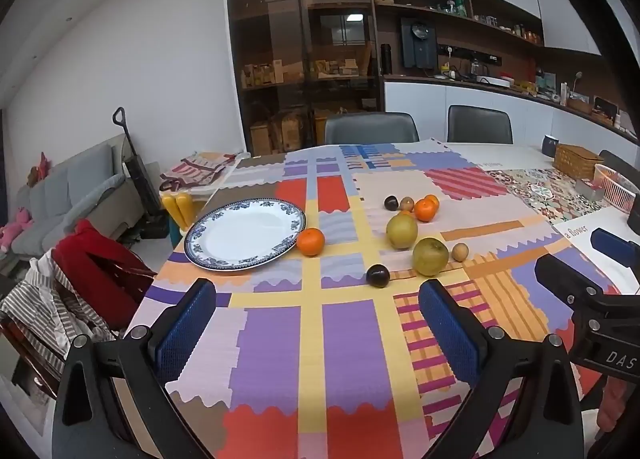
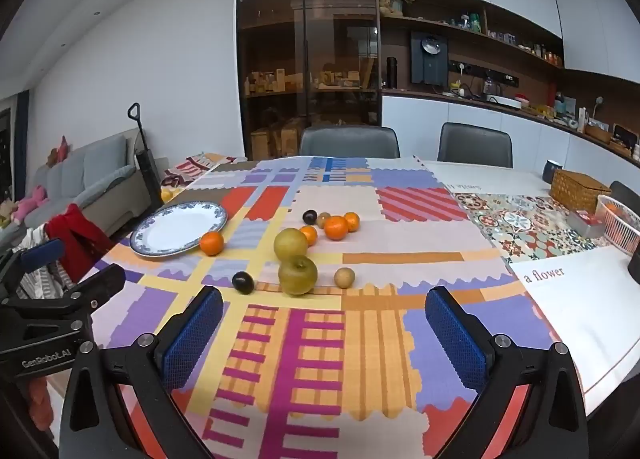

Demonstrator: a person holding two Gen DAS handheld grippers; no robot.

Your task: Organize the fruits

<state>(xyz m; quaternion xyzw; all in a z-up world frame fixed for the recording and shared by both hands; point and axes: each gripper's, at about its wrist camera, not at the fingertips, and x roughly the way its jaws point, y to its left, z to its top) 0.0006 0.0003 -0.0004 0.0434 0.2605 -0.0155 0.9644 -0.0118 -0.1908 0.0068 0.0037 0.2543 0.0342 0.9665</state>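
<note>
Both the left gripper and right gripper gape empty, fruits lying just beyond their fingertips.

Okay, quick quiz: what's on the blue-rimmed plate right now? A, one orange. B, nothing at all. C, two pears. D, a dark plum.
B: the plate shows only bare white inside its rim, while the nearest orange sits on the tablecloth just beside its edge, and the other fruit lies farther right.

"a flower" on white mat; "GenRobot.AI" on left gripper body.
</note>
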